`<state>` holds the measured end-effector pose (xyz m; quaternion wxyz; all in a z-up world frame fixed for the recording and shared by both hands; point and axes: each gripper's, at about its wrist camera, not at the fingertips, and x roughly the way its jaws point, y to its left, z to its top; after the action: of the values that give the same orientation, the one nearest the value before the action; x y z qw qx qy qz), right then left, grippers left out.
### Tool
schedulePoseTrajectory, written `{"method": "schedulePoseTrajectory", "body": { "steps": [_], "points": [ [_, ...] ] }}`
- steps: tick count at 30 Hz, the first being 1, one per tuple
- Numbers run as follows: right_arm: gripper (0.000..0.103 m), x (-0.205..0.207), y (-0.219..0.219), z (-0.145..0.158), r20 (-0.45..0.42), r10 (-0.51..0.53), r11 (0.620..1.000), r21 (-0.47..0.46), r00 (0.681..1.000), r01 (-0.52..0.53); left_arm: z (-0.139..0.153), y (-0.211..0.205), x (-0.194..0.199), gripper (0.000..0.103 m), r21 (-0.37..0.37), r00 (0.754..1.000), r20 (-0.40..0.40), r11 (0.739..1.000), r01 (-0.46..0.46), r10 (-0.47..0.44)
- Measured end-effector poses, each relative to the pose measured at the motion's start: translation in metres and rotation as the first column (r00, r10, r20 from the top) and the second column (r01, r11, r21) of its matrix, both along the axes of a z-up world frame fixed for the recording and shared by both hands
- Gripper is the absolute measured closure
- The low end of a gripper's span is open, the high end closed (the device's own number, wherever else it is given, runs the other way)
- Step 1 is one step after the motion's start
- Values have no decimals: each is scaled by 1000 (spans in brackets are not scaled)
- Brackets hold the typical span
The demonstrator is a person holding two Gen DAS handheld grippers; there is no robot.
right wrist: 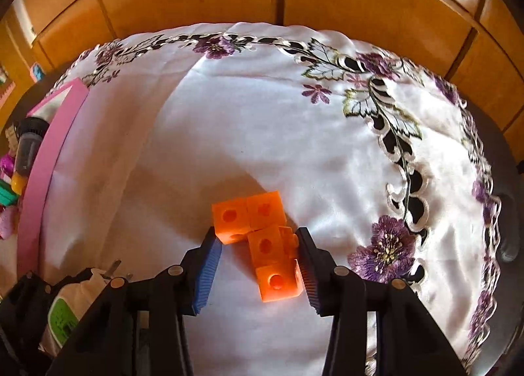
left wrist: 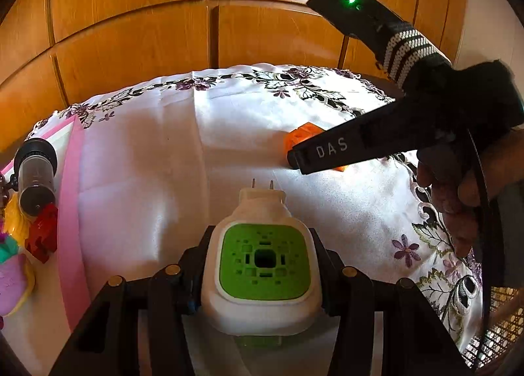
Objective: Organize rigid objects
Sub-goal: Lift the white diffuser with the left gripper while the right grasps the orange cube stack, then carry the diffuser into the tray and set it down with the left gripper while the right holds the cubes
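Glossy wooden cabinet doors (left wrist: 131, 32) stand behind a surface covered by a white tablecloth (right wrist: 262, 120) embroidered with purple flowers and dark leaves along its edge. At the cloth's left side sits a pink tray (left wrist: 70, 199), its contents only partly visible: a dark cylinder with a black cap (left wrist: 34, 176), a red block (left wrist: 42, 232) and some colourful pieces I can't make out.

The left gripper (left wrist: 262, 245) is partly closed, its jaws pressed against both sides of a white plug-in device with a green perforated face (left wrist: 262, 264). The device's two metal prongs point away toward the middle of the cloth, and it is held near the front of the surface.

To its right, the right gripper (right wrist: 258, 264) is angled steeply down over an orange cluster of linked cubes (right wrist: 262, 238) that lies on the cloth. The jaws are narrowed around it: the right blue ribbed pad touches the side of the cluster, while the left pad meets the lower corner of the leftmost cube. The cluster still rests on the cloth. A gloved hand (left wrist: 465, 107) grips the right gripper's handle.
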<state>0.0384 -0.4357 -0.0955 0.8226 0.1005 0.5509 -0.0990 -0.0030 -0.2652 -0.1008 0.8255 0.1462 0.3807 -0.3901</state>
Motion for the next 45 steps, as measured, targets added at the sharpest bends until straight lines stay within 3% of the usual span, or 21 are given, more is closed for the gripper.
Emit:
{"method": "schedulePoseTrajectory", "body": {
  "steps": [10,26,37,45],
  "points": [
    [58,5,9,0,10,57,997,-59,998,-56,13,10,-1,51,7,998,-38,999,-41,41],
    [58,4,18,1,21,105,985,-140,994,-101,88,48,-15,51,-104,991,57,988,-116,123],
    [58,2,25,2,28,130,975,-188,991,-123,108,89,-4,51,-131,972,84,970,-205,217],
    [58,2,26,2,28,139,971,-201,990,-131,104,127,12,51,-106,950,77,950,-293,301]
  ]
}}
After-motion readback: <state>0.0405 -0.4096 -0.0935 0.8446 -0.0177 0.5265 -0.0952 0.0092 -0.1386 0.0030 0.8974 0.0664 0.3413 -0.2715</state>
